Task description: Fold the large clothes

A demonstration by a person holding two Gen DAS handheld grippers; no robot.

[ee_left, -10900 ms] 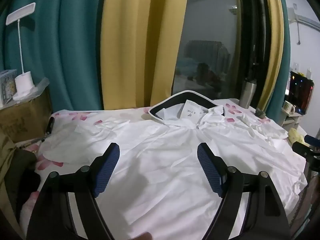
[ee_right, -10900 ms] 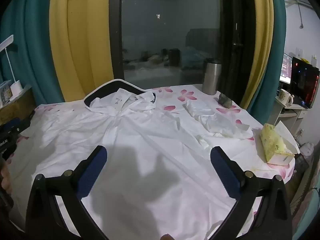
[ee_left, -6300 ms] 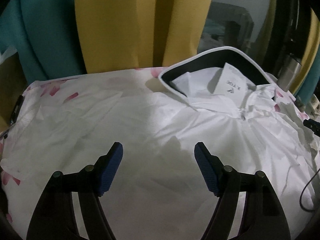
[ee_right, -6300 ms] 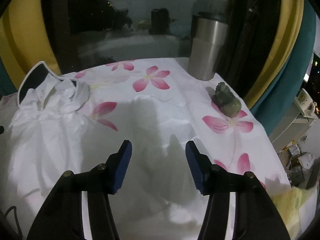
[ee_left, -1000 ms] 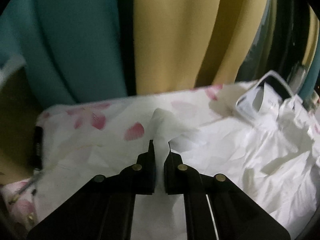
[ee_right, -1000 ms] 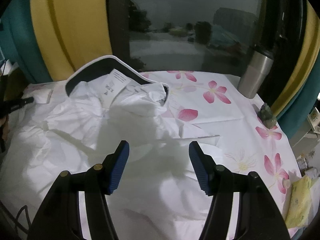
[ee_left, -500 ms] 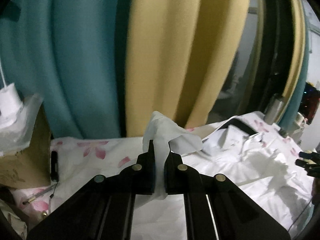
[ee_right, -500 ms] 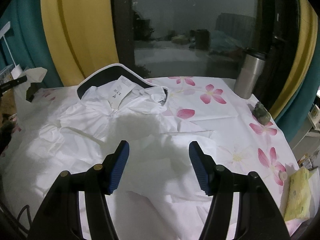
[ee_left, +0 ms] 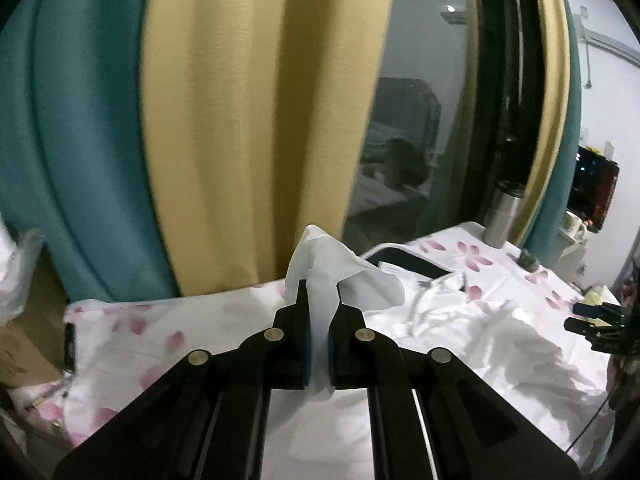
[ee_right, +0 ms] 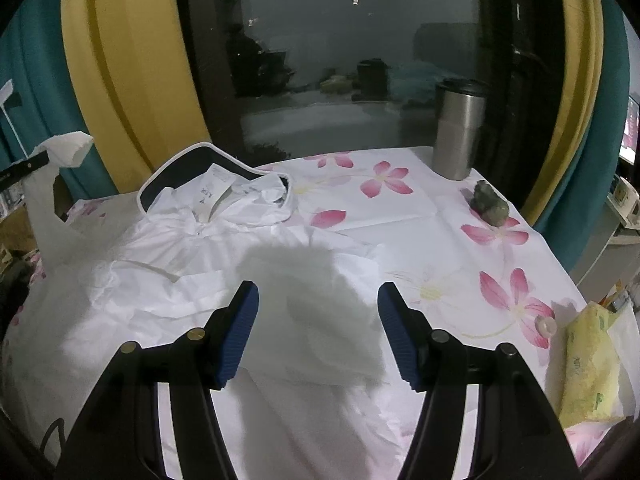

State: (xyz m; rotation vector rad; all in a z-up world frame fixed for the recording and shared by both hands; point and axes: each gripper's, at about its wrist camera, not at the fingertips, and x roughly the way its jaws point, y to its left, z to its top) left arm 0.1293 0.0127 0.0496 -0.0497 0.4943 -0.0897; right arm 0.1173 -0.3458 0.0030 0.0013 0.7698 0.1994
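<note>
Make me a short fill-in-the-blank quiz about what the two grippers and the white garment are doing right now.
1. The left gripper is shut on the white garment's ____.
2. The right gripper hovers above the white garment with its jaws ____.
3. The steel tumbler stands on the ____ tablecloth.

Missing words: sleeve; open; floral

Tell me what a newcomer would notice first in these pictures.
First, the white sleeve pinched in the shut left gripper and lifted off the table, in front of the yellow curtain. Next, the white jacket spread over the flowered tablecloth, its dark-lined collar toward the window, with the open right gripper hovering above it. At the table's far right corner stands a steel tumbler.
</note>
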